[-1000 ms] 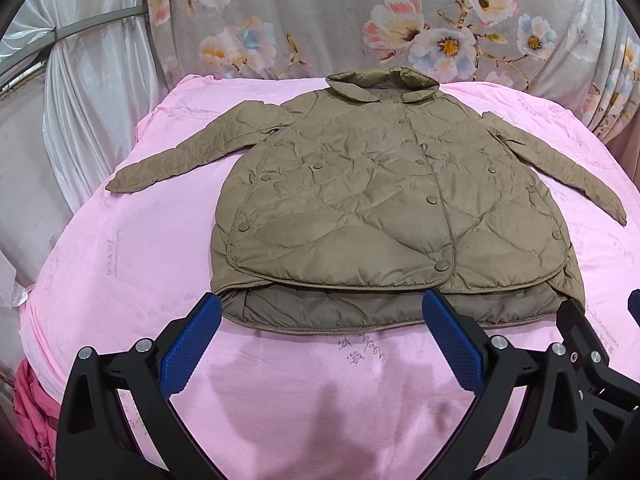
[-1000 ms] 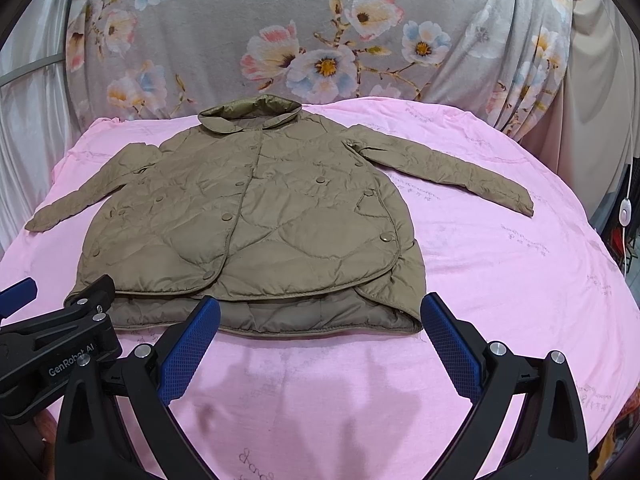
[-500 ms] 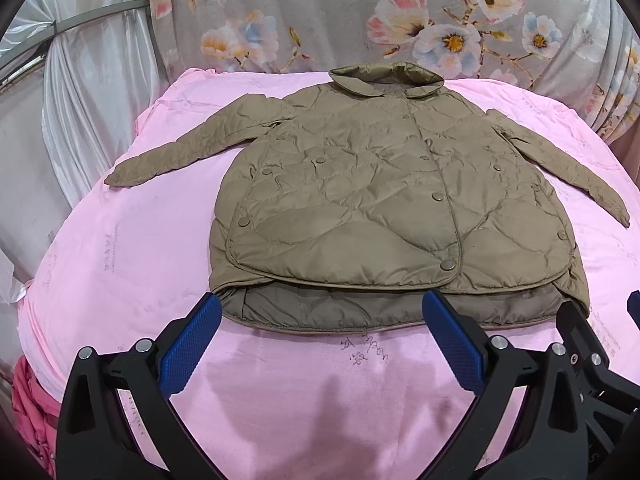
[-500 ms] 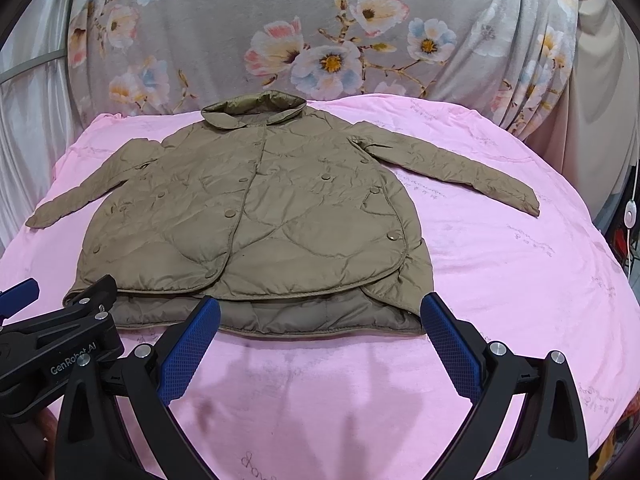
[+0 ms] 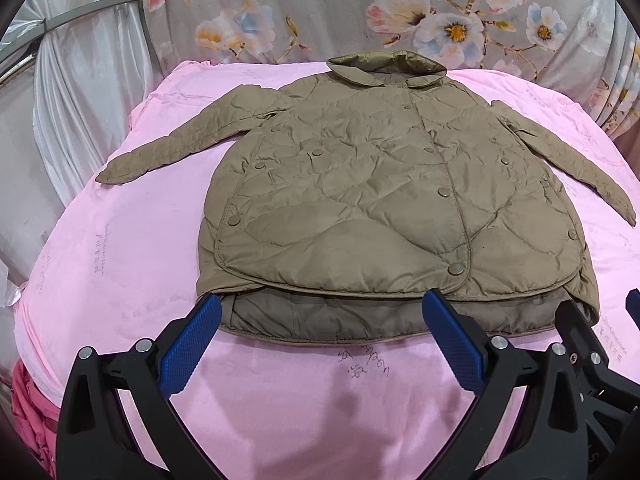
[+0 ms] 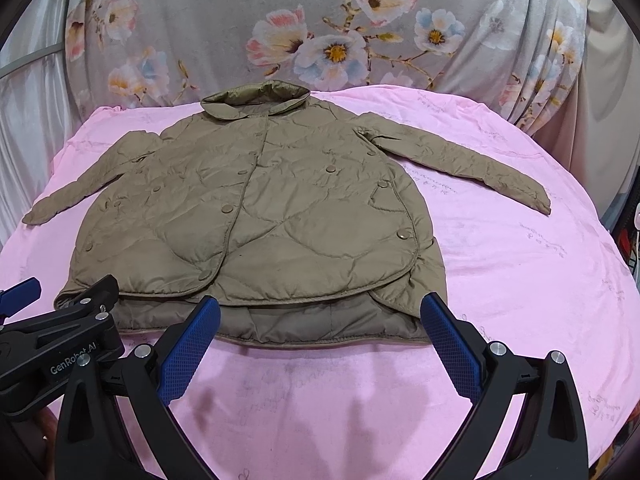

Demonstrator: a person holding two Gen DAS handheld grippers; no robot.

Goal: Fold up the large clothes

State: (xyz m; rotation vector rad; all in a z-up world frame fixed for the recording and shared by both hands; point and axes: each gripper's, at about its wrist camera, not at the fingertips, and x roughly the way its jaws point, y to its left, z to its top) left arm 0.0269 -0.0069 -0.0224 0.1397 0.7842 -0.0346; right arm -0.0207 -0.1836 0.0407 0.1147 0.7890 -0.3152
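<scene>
Olive quilted jacket (image 5: 384, 200), flat, sleeves outspread

Olive quilted jacket (image 5: 384, 204), pink sheet (image 5: 120, 248), floral grey drape (image 5: 320, 12).

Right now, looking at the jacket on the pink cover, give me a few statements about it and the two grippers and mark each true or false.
1. The jacket lies flat, front up, collar far from the cameras. True.
2. Both sleeves are folded across the chest. False: each sleeve stretches out sideways on the pink cover.
3. The left gripper is open and holds nothing. True.
4. The right gripper is clamped on the hem. False: its jaws are wide apart, empty.
5. The front is unbuttoned, spread open. False: it lies closed.
</scene>
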